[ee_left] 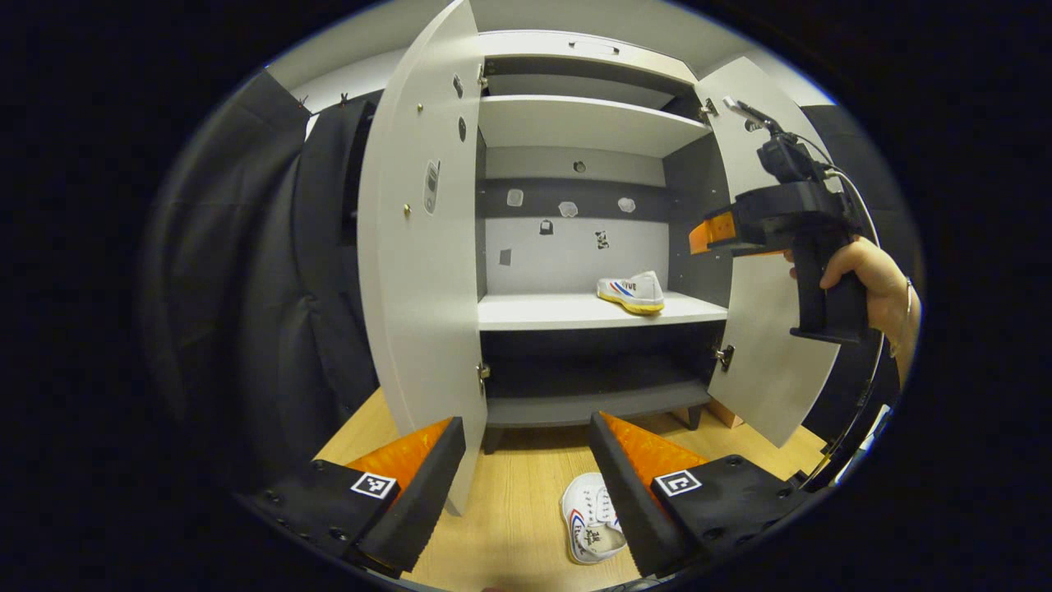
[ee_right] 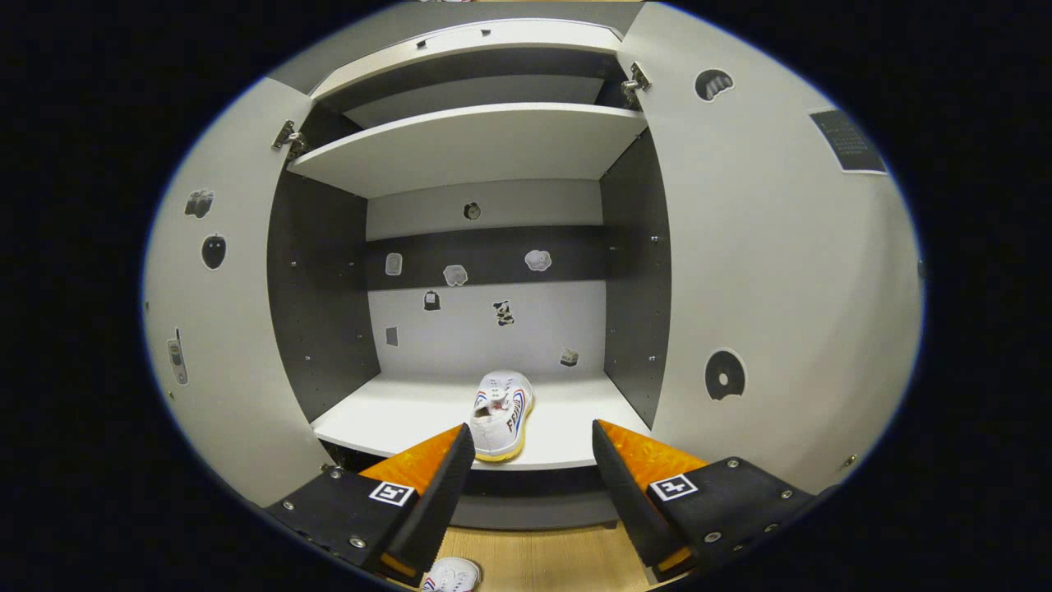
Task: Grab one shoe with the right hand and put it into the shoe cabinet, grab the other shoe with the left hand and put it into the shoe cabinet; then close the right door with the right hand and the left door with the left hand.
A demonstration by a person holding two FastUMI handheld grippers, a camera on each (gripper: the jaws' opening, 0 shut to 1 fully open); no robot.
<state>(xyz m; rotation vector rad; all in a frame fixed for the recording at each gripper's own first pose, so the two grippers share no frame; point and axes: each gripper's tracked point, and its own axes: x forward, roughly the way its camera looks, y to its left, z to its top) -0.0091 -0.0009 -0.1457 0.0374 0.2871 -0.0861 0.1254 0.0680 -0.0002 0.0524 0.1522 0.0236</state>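
Observation:
A white shoe (ee_left: 631, 292) with red and blue stripes and a yellow sole rests on the middle shelf (ee_left: 542, 312) of the open shoe cabinet, toward its right side; the right gripper view has that shoe (ee_right: 501, 415) near the shelf's front edge. The other white shoe (ee_left: 590, 518) lies on the wooden floor before the cabinet, just left of my left gripper's right finger. My left gripper (ee_left: 526, 444) is open above the floor, holding nothing. My right gripper (ee_right: 532, 448) is open and empty, just in front of the shelf; a hand holds this right gripper (ee_left: 707, 234) at the cabinet's right.
Both cabinet doors stand open: the left door (ee_left: 419, 271) and the right door (ee_left: 764, 345). An upper shelf (ee_right: 468, 144) spans the cabinet, and small stickers dot its back wall. Black cloth hangs to the left. The second shoe's toe (ee_right: 450, 575) peeks in on the floor below.

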